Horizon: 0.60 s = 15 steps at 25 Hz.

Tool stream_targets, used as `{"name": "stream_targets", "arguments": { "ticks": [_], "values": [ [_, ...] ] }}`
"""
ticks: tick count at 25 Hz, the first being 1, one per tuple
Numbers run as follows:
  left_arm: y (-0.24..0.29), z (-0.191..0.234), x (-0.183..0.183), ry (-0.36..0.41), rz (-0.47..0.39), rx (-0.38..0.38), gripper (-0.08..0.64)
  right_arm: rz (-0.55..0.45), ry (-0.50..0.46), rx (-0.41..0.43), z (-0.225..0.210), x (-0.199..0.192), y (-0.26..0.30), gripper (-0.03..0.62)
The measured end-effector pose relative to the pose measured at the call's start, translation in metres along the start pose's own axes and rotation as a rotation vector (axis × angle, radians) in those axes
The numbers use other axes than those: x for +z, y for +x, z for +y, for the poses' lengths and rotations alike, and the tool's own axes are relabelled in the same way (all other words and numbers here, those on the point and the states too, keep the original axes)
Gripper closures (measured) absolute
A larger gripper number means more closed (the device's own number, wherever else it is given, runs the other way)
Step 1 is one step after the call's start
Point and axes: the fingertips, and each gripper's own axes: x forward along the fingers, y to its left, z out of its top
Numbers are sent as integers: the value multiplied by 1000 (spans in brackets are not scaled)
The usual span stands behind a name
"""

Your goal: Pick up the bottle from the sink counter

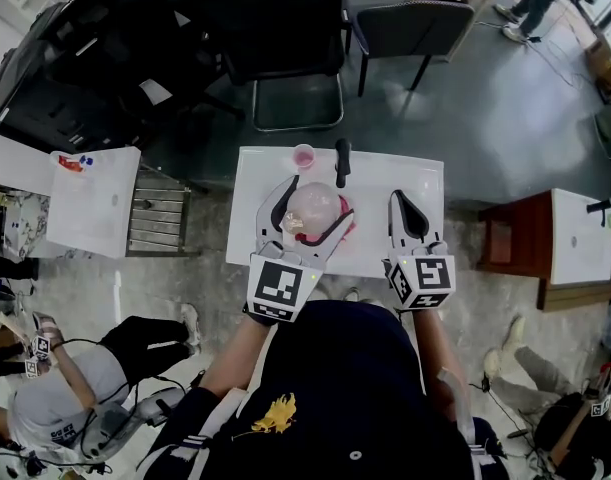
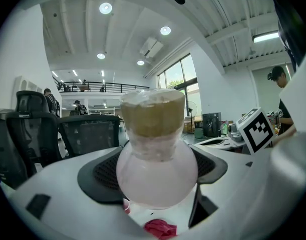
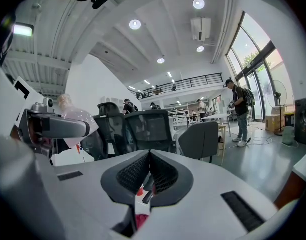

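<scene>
Pale pink, round-bellied translucent bottle [image 2: 157, 169] stands upright mid-frame, clamped btwn left gripper's [image 1: 316, 201] jaws; right gripper [image 3: 148, 156], jaws together & empty, sits just right of it.

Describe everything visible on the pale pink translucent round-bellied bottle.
The pale pink translucent round-bellied bottle stands upright, clamped at its belly between the left gripper's jaws. Plastic-looking, with a wide cylindrical neck tinted yellowish-brown and a clear top. It is over the white table; whether its base touches it cannot be told.
</scene>
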Motion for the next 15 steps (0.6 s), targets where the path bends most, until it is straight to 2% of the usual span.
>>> {"name": "stream_targets", "arguments": {
  "ticks": [10, 15],
  "values": [
    [-1, 0, 8, 11, -18, 7, 143, -16, -11, 13, 2, 9, 2, 565],
    [-2, 1, 9, 11, -21, 9, 143, -2, -69, 32, 9, 11, 1, 566]
  ]
}}
